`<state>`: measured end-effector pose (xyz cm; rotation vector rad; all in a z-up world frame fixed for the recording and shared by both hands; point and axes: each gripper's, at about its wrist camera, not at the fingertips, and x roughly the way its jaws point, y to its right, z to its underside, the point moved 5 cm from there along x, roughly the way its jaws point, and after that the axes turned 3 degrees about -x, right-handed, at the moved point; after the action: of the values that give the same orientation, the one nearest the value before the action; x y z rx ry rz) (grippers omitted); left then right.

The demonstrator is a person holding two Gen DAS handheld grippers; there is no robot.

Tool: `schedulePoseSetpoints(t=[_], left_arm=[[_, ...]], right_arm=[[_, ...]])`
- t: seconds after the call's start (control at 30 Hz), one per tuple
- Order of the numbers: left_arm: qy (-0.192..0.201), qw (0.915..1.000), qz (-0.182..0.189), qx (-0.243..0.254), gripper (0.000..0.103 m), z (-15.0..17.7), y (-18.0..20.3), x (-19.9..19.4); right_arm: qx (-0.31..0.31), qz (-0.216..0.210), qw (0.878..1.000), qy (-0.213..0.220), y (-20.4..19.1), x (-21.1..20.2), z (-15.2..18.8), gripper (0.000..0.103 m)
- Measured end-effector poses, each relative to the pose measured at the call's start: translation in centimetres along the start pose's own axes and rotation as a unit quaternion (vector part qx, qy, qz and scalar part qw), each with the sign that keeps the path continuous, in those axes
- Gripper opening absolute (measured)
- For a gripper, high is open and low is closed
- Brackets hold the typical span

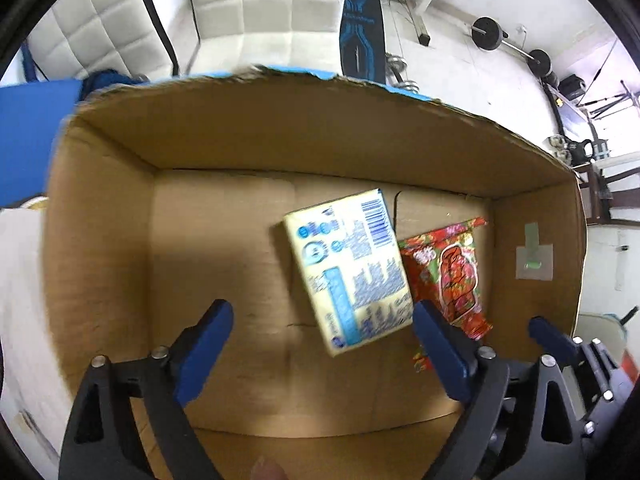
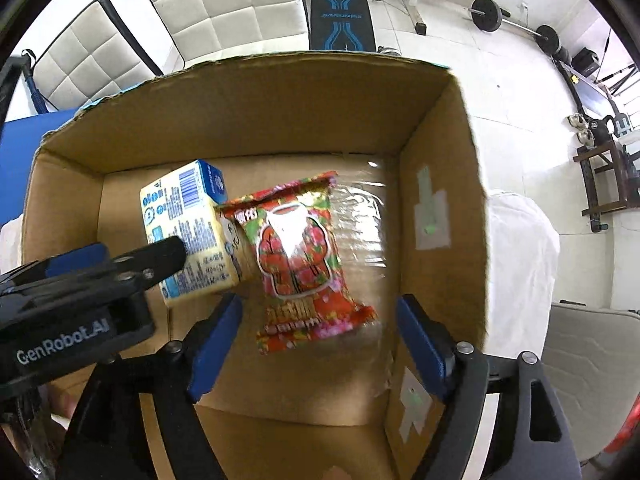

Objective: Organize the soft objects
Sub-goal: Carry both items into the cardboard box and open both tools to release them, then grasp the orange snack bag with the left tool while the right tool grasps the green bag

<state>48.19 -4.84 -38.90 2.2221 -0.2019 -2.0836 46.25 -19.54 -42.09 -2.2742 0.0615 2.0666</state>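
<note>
Both grippers hang over the big cardboard box [image 1: 120,216] with jaws wide and nothing in them. From the left gripper [image 1: 320,344], the yellow pack [image 1: 348,268] lies at about 12 o'clock on the box floor. From the right gripper [image 2: 320,336], the red snack bag [image 2: 304,256] lies at 12 o'clock, touching the yellow pack on its right side. Both soft things look already put in the box. I think the next move is to lift out and fetch another one. The bag looks shiny, puffy and crinkly.
</note>
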Motion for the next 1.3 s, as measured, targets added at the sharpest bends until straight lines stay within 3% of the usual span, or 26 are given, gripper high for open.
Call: schedulePoseSetpoints(t=[0.07, 0.17, 0.3, 0.6, 0.93, 1.3], left_arm=[[0.019, 0.9998, -0.011, 0.005, 0.096, 0.6, -0.2, -1.2], [0.048, 0.9987, -0.016, 0.007, 0.102, 1.7, -0.9, -3.4], [0.075, 0.9971, -0.016, 0.006, 0.102, 3.0, -2.7, -5.8], [0.122, 0.992, -0.028, 0.013, 0.102, 6.5, -1.4, -9.5], [0.166, 0.9852, -0.039, 0.01, 0.102, 13.0, -1.5, -15.0], [0.209, 0.9776, -0.023, 0.007, 0.102, 18.2, -0.3, -21.7]], right_arm=[[0.001, -0.009, 1.0, 0.01, 0.1, -0.6, 0.6, 0.098], [-0.008, 0.0, 1.0, 0.023, 0.0, -2.0, 1.9, 0.103], [-0.013, 0.004, 0.999, 0.041, -0.4, -3.9, 3.5, 0.103], [-0.011, 0.008, 0.997, 0.069, -1.4, -8.7, 7.3, 0.103], [-0.005, 0.02, 0.991, 0.13, -1.0, -15.6, 13.0, 0.103], [-0.014, -0.014, 0.985, 0.172, -0.9, -22.2, 17.6, 0.103]])
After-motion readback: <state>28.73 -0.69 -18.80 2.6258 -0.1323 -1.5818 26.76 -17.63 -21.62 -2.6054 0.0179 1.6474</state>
